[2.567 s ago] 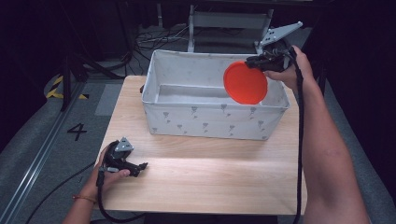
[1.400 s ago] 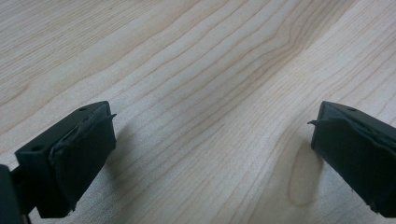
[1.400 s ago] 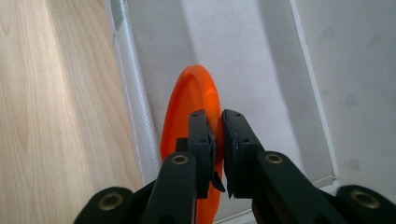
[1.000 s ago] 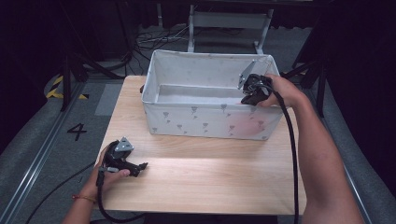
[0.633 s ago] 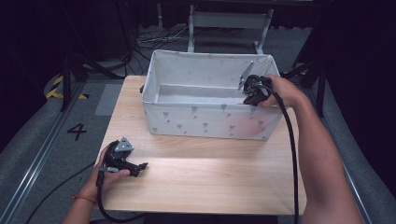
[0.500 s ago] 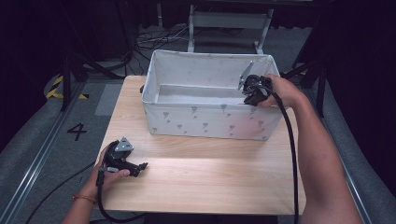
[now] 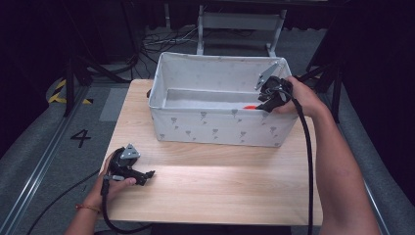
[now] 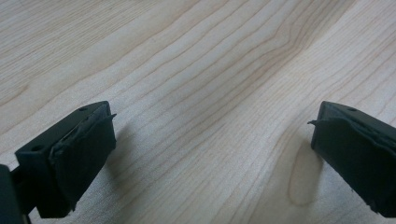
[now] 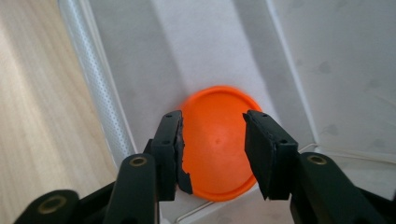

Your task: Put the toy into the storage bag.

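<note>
Orange disc (image 9: 219, 149) on the fabric bin (image 7: 215, 128) floor, apparently loose below the right gripper (image 9: 212, 144), jaws just opening

Item: my light wooden table (image 7: 220, 191), with its grain running across. Item: grey floor (image 7: 39, 127) to its left, marked with a black 4 (image 7: 80, 138). Item: yellow-and-black tape (image 7: 58, 93) beyond that numeral. Item: metal rail (image 7: 34, 169) along the floor. Item: dark cables (image 7: 156, 36) and a grey stand (image 7: 240, 22) behind my table.
</note>
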Demonstrator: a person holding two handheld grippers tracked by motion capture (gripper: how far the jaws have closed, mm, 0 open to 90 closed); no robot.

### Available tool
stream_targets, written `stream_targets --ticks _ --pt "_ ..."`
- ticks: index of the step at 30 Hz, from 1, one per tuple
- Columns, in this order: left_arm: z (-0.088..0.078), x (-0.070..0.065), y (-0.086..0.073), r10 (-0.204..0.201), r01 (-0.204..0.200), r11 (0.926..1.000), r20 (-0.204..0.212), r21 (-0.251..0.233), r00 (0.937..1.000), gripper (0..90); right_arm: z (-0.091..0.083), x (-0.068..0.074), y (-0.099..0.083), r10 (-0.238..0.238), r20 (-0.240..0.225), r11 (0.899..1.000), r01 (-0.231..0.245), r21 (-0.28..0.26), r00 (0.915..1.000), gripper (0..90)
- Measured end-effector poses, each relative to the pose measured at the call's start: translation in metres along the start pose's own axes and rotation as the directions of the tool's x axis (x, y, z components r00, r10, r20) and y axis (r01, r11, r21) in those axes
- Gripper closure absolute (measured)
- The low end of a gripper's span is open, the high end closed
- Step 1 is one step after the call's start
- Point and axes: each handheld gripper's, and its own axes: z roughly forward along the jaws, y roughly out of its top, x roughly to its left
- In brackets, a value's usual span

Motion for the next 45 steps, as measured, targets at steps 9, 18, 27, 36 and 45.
stream_targets --ticks 9,18,27,36,45 --pt "0.0 0.0 0.0 0.0 0.0 1.0 0.0 0.001 1.0 0.2 -0.014 0.003 -0.011 0.138 0.044 0.967 -0.125 -0.222 0.9894 55.6" --pt "0.0 0.0 0.0 -0.002 0.002 1.0 0.0 0.0 1.0 0.2 -0.029 0.009 -0.027 0.255 0.066 0.922 -0.222 -0.318 0.9646 57.5" --pt "0.0 0.0 0.0 -0.003 0.003 1.0 -0.002 0.0 1.0 0.2 -0.046 0.027 -0.037 0.285 0.067 0.887 -0.237 -0.396 0.9562 48.5" --pt "0.0 -0.001 0.0 -0.003 0.003 1.0 -0.003 0.001 1.0 0.2 -0.058 0.044 -0.049 0.309 0.094 0.868 -0.24 -0.436 0.9463 38.6" --pt "0.0 -0.001 0.0 -0.006 0.006 1.0 -0.004 0.001 1.0 0.2 -0.061 0.068 -0.07 0.336 0.153 0.86 -0.237 -0.452 0.9294 33.8"
